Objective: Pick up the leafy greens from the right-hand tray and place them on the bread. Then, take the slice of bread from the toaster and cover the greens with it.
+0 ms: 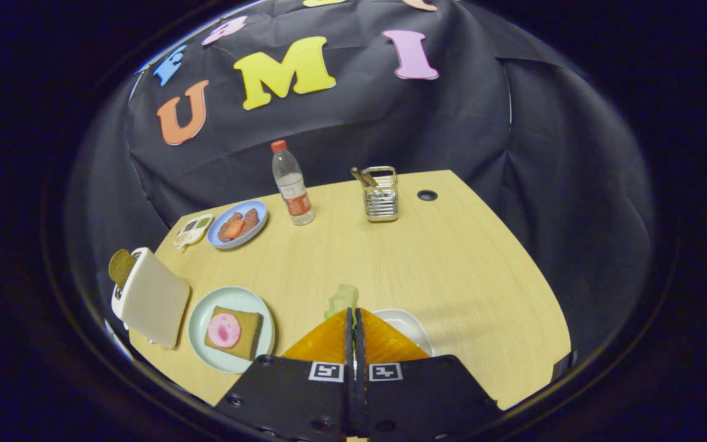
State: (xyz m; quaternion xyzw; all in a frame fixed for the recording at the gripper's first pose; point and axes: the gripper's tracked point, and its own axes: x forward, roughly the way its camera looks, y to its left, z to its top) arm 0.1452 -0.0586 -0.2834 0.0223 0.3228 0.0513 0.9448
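On the counter (452, 258): three plates (203, 316) (237, 224) (405, 325), one toaster (151, 298), one bottle (291, 184), one wire caddy (381, 196), one small tray (193, 230).

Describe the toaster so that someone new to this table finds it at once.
Start at the wooden table and go to the corner left of the hand-held gripper, whose fingers are shut on the leafy greens. There, beside the pale green plate with bread, stands the toaster. It is the pale boxy thing with a brown slice sticking out.

The gripper (353, 313) sits at the frame's lower centre, fingers pressed together, pinching the leafy greens (342, 299).
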